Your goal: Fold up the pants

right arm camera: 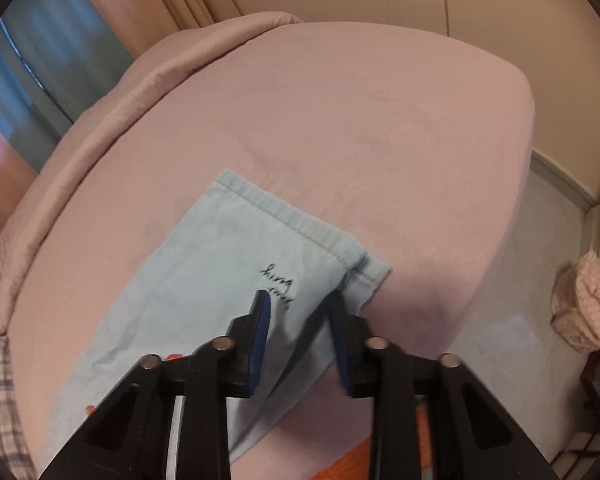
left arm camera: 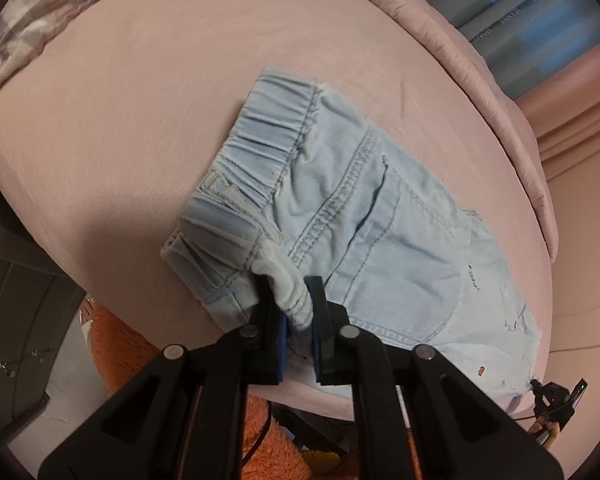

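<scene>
Light blue denim pants [left arm camera: 364, 216] lie flat on a pink bed [left arm camera: 140, 100]. In the left wrist view the elastic waistband [left arm camera: 268, 136] is at the left and a back pocket faces up. My left gripper [left arm camera: 292, 292] is shut on a bunched fold of the waistband at the near edge. In the right wrist view the leg end of the pants [right arm camera: 228, 280] with its hem [right arm camera: 284, 216] and black script lies on the bed [right arm camera: 360, 120]. My right gripper [right arm camera: 298, 300] is open just above the leg near the hem, holding nothing.
A rolled pink duvet [left arm camera: 480, 60] runs along the bed's far side. A plaid cloth [left arm camera: 32, 32] lies at the bed's far left. An orange fluffy thing [left arm camera: 112, 344] sits below the near edge. A patterned bag [right arm camera: 584, 308] stands on the floor at right.
</scene>
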### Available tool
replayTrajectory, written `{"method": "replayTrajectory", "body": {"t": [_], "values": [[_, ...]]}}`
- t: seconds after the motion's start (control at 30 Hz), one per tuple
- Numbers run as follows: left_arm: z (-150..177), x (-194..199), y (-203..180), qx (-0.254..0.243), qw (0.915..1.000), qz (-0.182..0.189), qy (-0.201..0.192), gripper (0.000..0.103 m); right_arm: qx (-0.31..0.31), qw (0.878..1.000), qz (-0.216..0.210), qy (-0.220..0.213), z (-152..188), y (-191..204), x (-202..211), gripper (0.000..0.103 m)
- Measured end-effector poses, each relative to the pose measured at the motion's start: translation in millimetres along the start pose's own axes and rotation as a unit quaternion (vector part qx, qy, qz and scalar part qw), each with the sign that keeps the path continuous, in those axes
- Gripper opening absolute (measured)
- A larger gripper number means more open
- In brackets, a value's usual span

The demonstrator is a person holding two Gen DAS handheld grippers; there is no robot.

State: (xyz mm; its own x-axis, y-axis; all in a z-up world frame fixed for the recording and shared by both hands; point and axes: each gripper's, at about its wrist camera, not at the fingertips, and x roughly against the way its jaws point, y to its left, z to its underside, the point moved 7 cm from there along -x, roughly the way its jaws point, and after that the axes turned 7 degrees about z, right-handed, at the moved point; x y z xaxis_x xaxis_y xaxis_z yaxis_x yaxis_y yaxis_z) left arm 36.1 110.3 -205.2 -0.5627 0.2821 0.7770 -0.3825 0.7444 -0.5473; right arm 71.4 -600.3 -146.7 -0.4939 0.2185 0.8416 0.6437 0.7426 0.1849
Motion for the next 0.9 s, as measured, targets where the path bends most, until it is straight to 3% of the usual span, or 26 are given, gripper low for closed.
{"method": "replayTrajectory", "body": {"t": [0.1, 0.2, 0.27, 0.43, 0.5, 0.6, 0.67, 0.73, 0.9], "values": [[-3, 10, -2, 0.010, 0.9997, 0.023, 0.000, 0.010, -0.011, 1.000, -0.004, -0.001, -7, -5, 0, 0.003], [1, 10, 0, -0.009, 0.9999, 0.009, 0.006, 0.011, -0.019, 0.999, -0.028, -0.015, -13, -10, 9, 0.003], [7, -1, 8, 0.004, 0.9998, 0.003, 0.020, 0.011, -0.024, 0.999, -0.035, -0.008, -8, -15, 7, 0.003], [3, -5, 6, -0.002, 0.9995, -0.003, 0.032, 0.013, -0.026, 0.999, -0.023, 0.031, 6, -23, -30, 0.003], [2, 2, 5, 0.008, 0.9986, 0.009, 0.052, 0.013, -0.013, 0.999, -0.011, 0.030, 5, -19, -27, 0.003], [-6, 21, 5, 0.025, 0.9982, 0.028, 0.047, 0.031, 0.012, 0.999, 0.031, 0.031, 0, -15, -18, 0.003], [-13, 38, 4, 0.023, 0.9992, 0.025, 0.018, 0.049, 0.032, 0.998, 0.046, 0.020, -5, -5, -7, 0.013], [-23, 49, -1, 0.006, 0.9995, 0.030, -0.009, 0.056, 0.057, 0.997, 0.043, 0.005, -7, 14, 9, 0.038], [-54, 36, -9, -0.033, 0.9989, 0.013, -0.032, 0.060, 0.144, 0.989, -0.039, -0.003, 8, 102, 41, 0.040]]}}
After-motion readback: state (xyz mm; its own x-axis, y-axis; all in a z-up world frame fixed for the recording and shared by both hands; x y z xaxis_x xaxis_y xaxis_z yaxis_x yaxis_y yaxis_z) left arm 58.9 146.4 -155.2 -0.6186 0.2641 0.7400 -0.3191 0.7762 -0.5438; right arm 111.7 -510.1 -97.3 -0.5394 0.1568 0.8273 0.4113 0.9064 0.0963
